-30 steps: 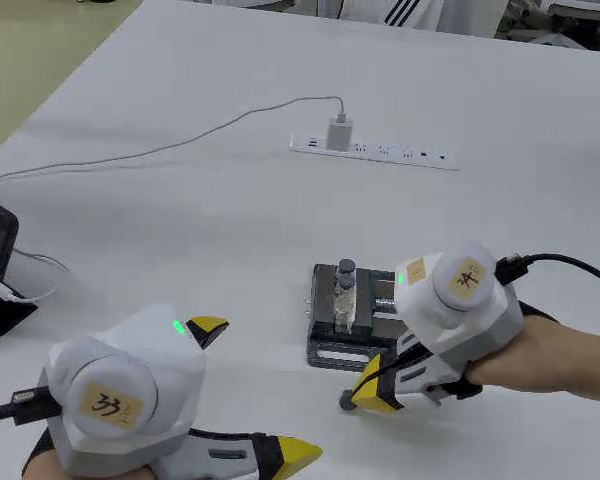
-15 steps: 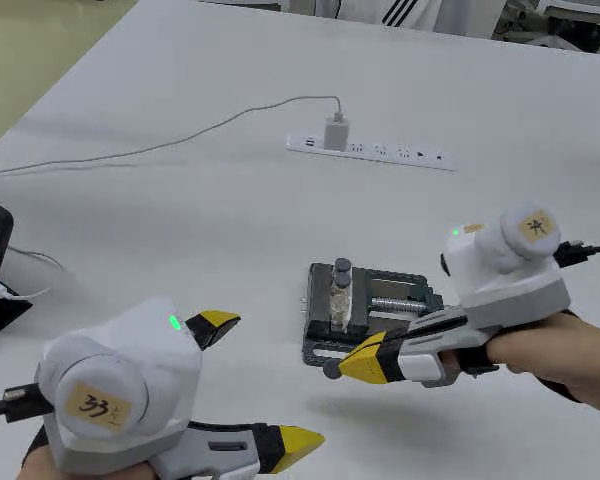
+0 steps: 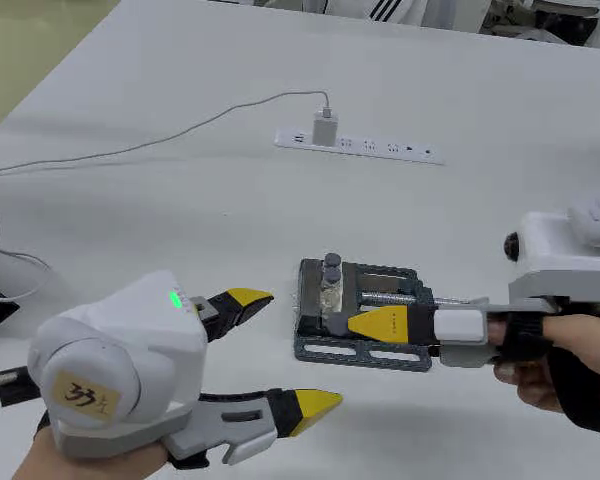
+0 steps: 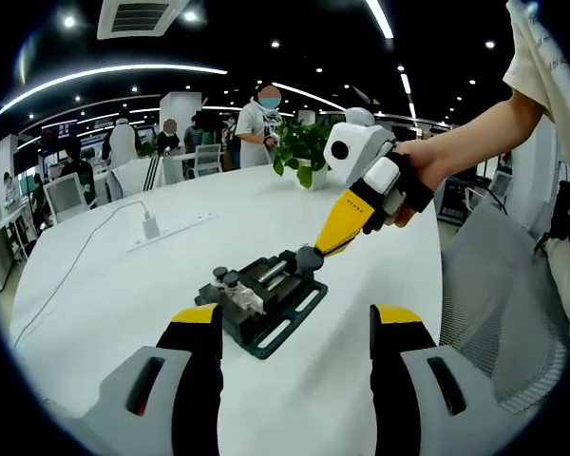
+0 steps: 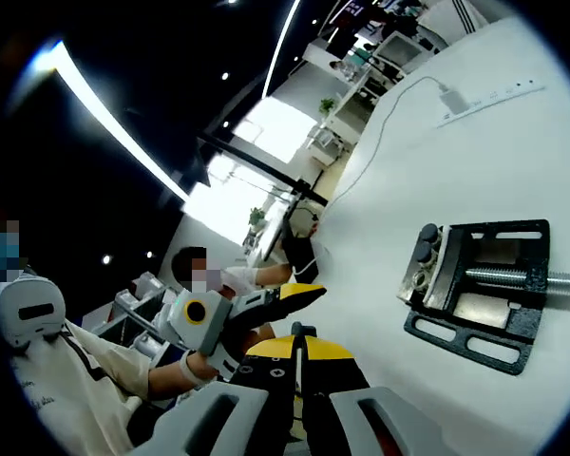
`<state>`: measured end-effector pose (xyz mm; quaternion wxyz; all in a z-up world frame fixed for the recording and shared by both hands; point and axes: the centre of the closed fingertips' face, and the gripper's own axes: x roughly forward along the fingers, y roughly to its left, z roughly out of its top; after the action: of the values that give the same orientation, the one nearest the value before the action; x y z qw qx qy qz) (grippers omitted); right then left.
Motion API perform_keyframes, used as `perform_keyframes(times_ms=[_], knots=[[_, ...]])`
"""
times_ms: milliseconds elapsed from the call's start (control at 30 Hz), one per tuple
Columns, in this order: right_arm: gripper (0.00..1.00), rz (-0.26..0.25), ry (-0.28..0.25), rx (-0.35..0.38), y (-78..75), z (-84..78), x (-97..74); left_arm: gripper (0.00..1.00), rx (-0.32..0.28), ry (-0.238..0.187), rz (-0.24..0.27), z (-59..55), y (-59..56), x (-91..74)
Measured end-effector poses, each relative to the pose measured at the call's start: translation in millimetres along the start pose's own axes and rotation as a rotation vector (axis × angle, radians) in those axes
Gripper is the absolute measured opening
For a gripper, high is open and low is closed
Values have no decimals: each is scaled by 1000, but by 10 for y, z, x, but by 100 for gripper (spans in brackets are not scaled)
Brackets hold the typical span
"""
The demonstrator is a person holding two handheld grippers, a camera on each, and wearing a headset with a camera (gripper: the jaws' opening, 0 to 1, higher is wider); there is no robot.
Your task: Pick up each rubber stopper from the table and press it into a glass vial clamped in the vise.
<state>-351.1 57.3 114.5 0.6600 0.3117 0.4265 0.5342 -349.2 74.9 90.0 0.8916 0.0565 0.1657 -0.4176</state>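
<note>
1. The right gripper (image 3: 354, 324), held by a hand (image 3: 545, 362) coming in from the right, has its yellow-tipped jaws pinched together on a dark rubber stopper (image 4: 309, 258) (clearest in the left gripper view, as a small round lump at the very tip)
2. This gripper lies nearly level, with its long axis running right to left in the head view, in line with the vise screw (image 3: 390, 296), and its tip points toward the vials; which way the stopper itself faces cannot be told
3. In the left gripper view the stopper hangs close over the end of the vise (image 3: 325, 352) that is away from the vials; whether it touches the vise cannot be told
4. The vise is dark and sits flat on the white table (image 3: 180, 230), its long axis left to right in the head view and its screw bare in the middle
5. The glass vials (image 3: 330, 292) stand upright, clamped at the left end of the vise, dark at the top
6. The left gripper (image 3: 283, 352), low at the near left, has its jaws spread wide with nothing between them; it points right toward the vise and is well apart from it
7. Farther off lies a white power strip (image 3: 360, 147) with a charger (image 3: 325, 128) plugged in and a cable (image 3: 145, 145) trailing left
</note>
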Motion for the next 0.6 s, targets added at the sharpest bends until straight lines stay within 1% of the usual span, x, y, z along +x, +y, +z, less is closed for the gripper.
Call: perform_keyframes(times_ms=[100,133,200,267,300,333,367,400,433,467,500,533,600], knots=[[0,14,-23,41,36,-5,-57,58,14,-14,-11,70,-32,33],[0,23,-44,88,60,7,-75,58,15,-23,-16,100,-43,45],[0,33,-62,122,72,11,-105,55,20,-32,-22,131,-58,60],[0,61,-99,203,106,33,-140,53,21,-46,-32,173,-81,79],[0,78,-120,270,120,49,-156,52,19,-51,-37,188,-91,88],[0,86,-147,322,107,73,-182,51,16,-49,-39,198,-100,102],[0,87,-163,325,101,81,-195,50,13,-50,-41,205,-106,109],[0,91,-160,356,93,61,-217,50,11,-59,-46,224,-122,116],[0,84,-158,347,73,42,-226,49,8,-63,-49,236,-131,123],[0,82,-164,381,69,29,-234,48,4,-70,-58,258,-153,132],[0,83,-160,396,68,9,-238,47,5,-74,-62,271,-167,137],[0,73,-160,410,51,-7,-243,45,7,-76,-66,283,-182,143],[0,77,-167,450,59,-35,-253,40,10,-85,-89,305,-230,158]])
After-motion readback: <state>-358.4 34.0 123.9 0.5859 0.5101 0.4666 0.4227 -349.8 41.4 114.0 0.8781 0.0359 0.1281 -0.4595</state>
